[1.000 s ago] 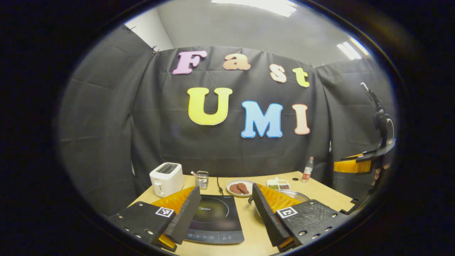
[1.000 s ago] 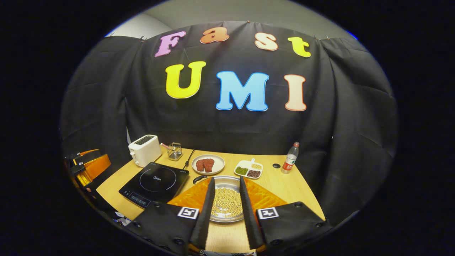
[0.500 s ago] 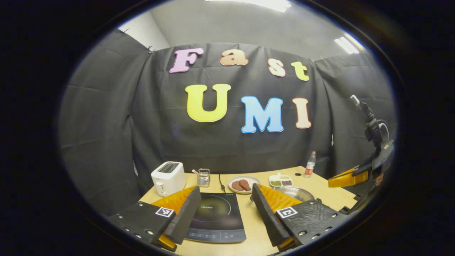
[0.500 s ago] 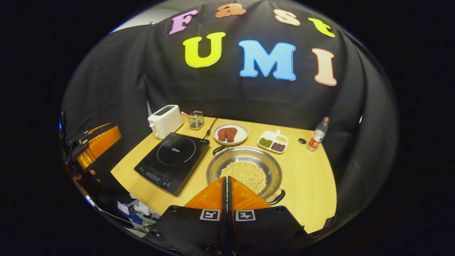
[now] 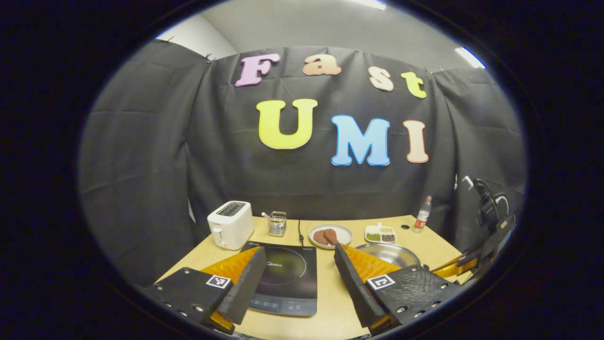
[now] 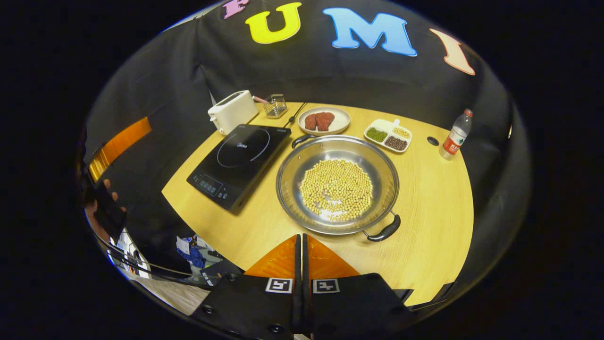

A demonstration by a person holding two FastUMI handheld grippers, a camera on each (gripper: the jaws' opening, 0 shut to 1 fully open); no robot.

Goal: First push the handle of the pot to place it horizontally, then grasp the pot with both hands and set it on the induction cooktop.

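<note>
Right gripper view: hovering closed, empty right gripper (image 6: 302, 245) near pot (image 6: 338, 184), handles slanted; left gripper (image 5: 295, 278) gaping, empty; pushing, lifting onto cooktop (image 6: 240, 163) pending

Left hand-held gripper (image 5: 295, 283) spread wide — right hand-held gripper (image 6: 302, 245) closed.

A white toaster (image 6: 232, 111) stands at the table's (image 6: 439, 198) far-left corner. A plate of meat patties (image 6: 323, 121), a divided dish (image 6: 388, 135) and a bottle (image 6: 455, 135) line the back.

Bare table (image 6: 439, 198) flanks pot (image 6: 337, 184); cooktop (image 6: 240, 160) adjoins
</note>
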